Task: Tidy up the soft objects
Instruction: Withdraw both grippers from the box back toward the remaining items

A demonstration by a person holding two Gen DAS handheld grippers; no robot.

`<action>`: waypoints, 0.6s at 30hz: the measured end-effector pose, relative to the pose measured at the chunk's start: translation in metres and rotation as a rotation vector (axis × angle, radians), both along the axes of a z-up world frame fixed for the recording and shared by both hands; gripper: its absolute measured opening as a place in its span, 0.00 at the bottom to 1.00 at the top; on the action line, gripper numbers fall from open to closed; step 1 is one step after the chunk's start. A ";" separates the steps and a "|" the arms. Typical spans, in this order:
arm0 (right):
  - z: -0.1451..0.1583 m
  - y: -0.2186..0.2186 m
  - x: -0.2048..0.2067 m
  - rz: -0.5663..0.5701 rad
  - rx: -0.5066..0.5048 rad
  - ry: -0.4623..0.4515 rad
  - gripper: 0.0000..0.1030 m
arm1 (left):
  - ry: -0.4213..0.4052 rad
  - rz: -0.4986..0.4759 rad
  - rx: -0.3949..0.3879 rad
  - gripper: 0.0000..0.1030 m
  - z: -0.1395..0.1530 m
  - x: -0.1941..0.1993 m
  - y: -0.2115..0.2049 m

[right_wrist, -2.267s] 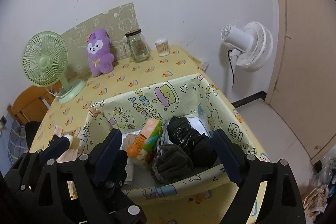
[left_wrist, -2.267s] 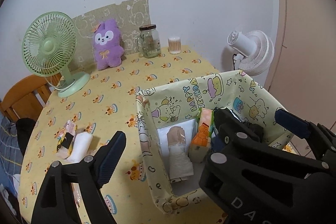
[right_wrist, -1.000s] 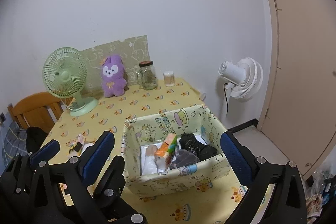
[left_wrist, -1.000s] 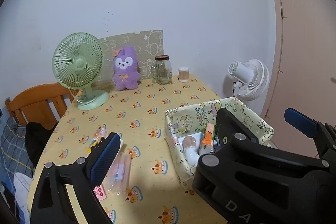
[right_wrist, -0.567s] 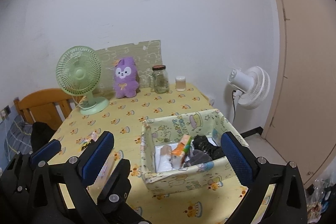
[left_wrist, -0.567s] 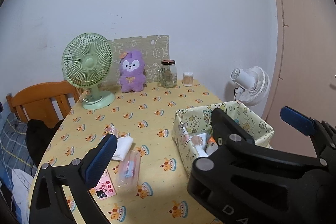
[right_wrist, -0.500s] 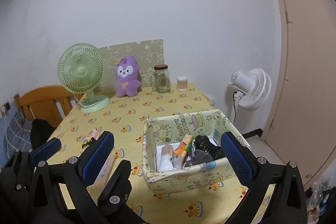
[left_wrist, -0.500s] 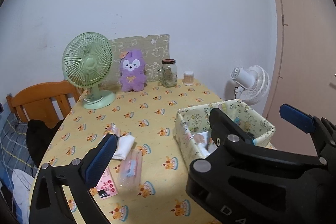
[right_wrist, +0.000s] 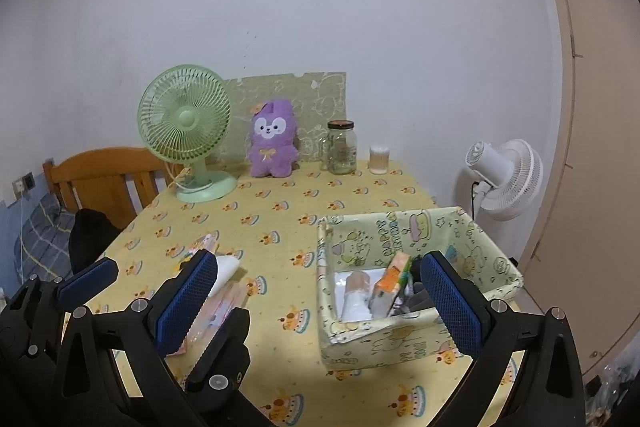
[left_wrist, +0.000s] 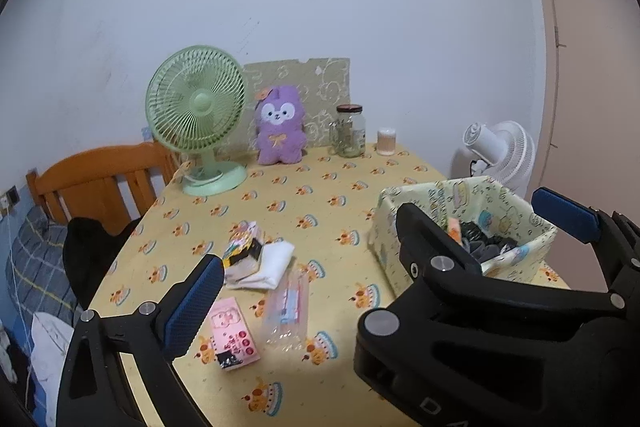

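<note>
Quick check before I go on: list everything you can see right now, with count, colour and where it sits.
table: one, yellow cake-print cloth.
storage box: one, pale yellow cartoon print, table's right side, holding dark and orange items.
desk fan: one, green, back left.
plush toy: one, purple, back centre.
glass jar: one, clear, right of plush.
small container: one, white-tan, right of jar.
white cloth: one, left of box.
patterned packet: one, beside cloth.
clear pouch: one, front.
pink card: one, front left.
standing fan: one, white, beyond table.
chair: one, wooden, left.
left gripper: open, empty.
right gripper: open, empty.
</note>
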State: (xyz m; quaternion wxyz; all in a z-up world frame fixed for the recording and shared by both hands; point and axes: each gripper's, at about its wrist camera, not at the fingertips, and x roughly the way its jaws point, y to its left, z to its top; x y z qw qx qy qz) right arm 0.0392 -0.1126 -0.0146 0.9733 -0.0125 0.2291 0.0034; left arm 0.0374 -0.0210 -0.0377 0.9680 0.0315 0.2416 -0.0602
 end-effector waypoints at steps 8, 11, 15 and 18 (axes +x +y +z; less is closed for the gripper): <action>-0.021 0.014 0.010 0.047 0.023 0.070 1.00 | 0.044 0.032 -0.009 0.98 -0.019 0.003 0.015; -0.028 0.020 0.013 0.055 0.021 0.077 1.00 | 0.056 0.041 -0.017 0.98 -0.026 0.005 0.021; -0.040 0.029 0.018 0.071 0.027 0.101 1.00 | 0.073 0.057 -0.021 0.98 -0.036 0.009 0.030; -0.049 0.036 0.023 0.086 0.031 0.119 0.99 | 0.082 0.082 -0.012 0.95 -0.042 0.011 0.036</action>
